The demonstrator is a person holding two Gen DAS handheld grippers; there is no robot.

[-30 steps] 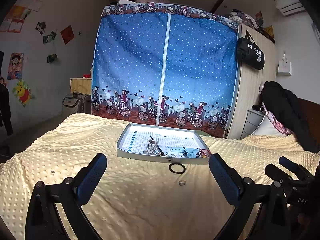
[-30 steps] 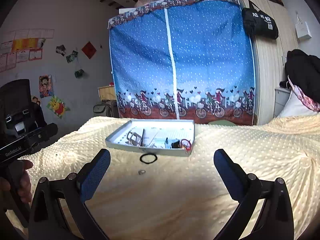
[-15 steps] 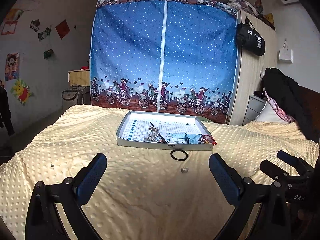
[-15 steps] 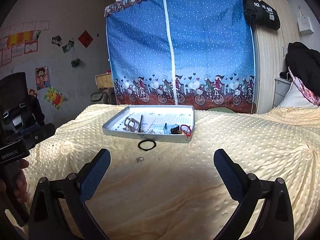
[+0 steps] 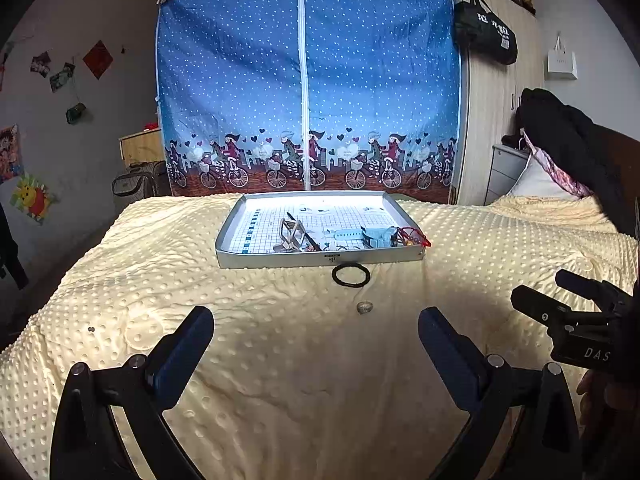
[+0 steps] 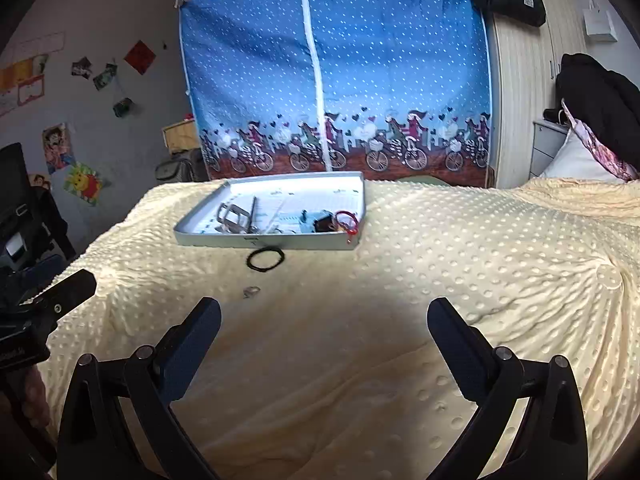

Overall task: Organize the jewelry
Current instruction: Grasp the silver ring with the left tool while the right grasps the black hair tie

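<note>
Bed: covered by a pale yellow dotted blanket, bearing all task items. Blue wardrobe stands behind the bed's far edge.

Tray: grey metal, shallow, flat on the blanket near the far edge of the bed. All places below are given from the tray.

Left gripper: in front of the tray, well apart from it, above the blanket; jaws spread wide, nothing between them.

Right gripper: in front of the tray and to its right, well apart; jaws spread wide, nothing held.

Inside the tray, toward its near wall: a metal clip at the left, a pale blue item to the right, a red bracelet at the near right corner, hanging partly over the rim.

Black hair tie: on the blanket, just beside the tray's near wall.

Small ring: on the blanket, nearer to the grippers than the hair tie, apart from it; detail too small to tell
</note>
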